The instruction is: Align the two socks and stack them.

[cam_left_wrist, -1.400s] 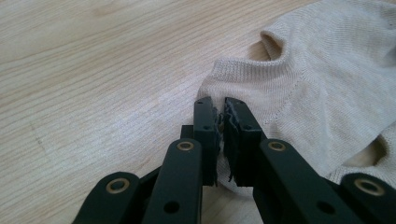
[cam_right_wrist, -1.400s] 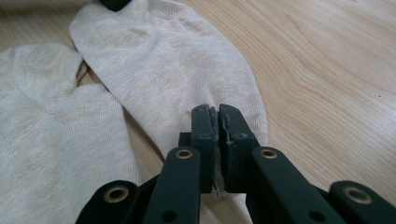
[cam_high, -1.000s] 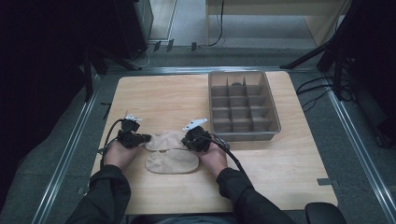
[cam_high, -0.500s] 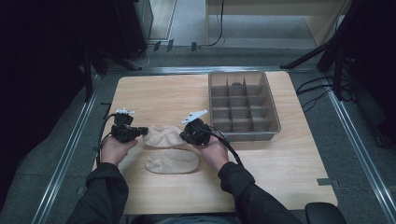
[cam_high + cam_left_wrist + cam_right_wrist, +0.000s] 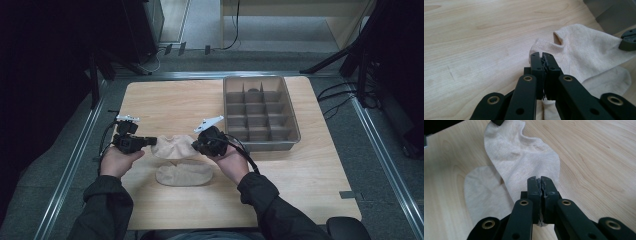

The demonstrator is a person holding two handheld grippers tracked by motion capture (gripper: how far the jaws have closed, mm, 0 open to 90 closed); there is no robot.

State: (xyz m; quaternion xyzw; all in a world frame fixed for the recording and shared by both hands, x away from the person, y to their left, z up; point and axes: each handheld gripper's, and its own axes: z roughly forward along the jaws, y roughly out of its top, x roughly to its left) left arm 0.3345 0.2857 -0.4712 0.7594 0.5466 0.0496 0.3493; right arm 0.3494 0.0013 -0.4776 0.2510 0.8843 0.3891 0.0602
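Wooden table (image 5: 300, 175): both grippers, left gripper (image 5: 148, 142) and right gripper (image 5: 196, 145), jaws clamped on the upper sock (image 5: 172, 146), have lifted it off the lower sock (image 5: 183, 175), separating the pair.

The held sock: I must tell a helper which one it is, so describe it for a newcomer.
On the wooden table, left of the grey divided tray, lie two beige socks. The held sock hangs stretched between the left gripper and right gripper; the other sock lies flat, nearer the person.
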